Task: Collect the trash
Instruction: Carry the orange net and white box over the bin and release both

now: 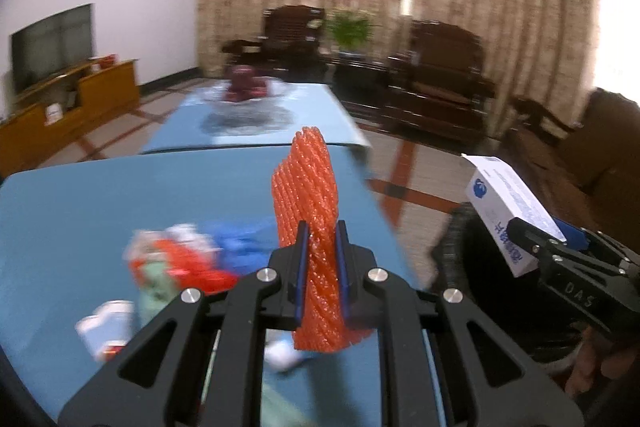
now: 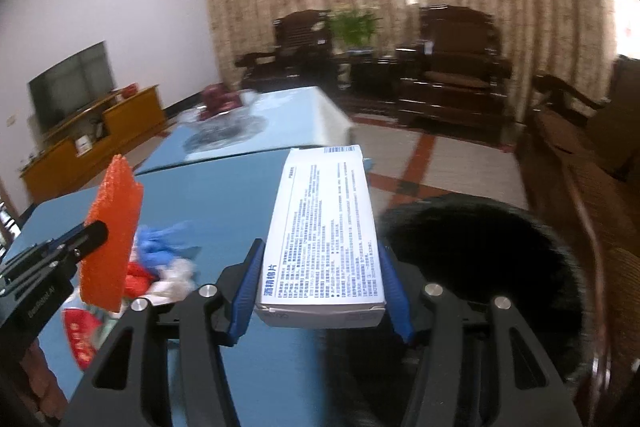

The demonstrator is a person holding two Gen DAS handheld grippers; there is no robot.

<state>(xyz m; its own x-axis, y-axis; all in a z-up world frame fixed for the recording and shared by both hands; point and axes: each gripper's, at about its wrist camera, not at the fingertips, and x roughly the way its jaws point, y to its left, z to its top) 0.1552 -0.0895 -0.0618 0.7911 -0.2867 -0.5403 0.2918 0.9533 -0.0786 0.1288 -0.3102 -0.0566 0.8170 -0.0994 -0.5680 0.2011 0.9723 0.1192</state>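
Observation:
My left gripper [image 1: 322,239] is shut on an orange foam net sleeve [image 1: 308,187], held upright above the blue table [image 1: 80,207]. In the right wrist view the same sleeve [image 2: 112,227] hangs at the left. My right gripper [image 2: 322,251] is shut on a white printed box [image 2: 324,211] by its long sides, over the table's right edge. That box [image 1: 504,203] also shows in the left wrist view, above a black bin [image 1: 472,267]. The bin [image 2: 472,267] stands just right of the table. A blurred pile of red, blue and white trash [image 1: 180,259] lies on the table below the sleeve.
A second blue table [image 1: 312,111] farther off carries a glass dish with dark red items [image 1: 246,95]. Dark wooden chairs [image 2: 452,67] and a plant stand before the curtains. A TV on a wooden cabinet [image 1: 60,99] is at the left, a brown sofa [image 2: 580,155] at the right.

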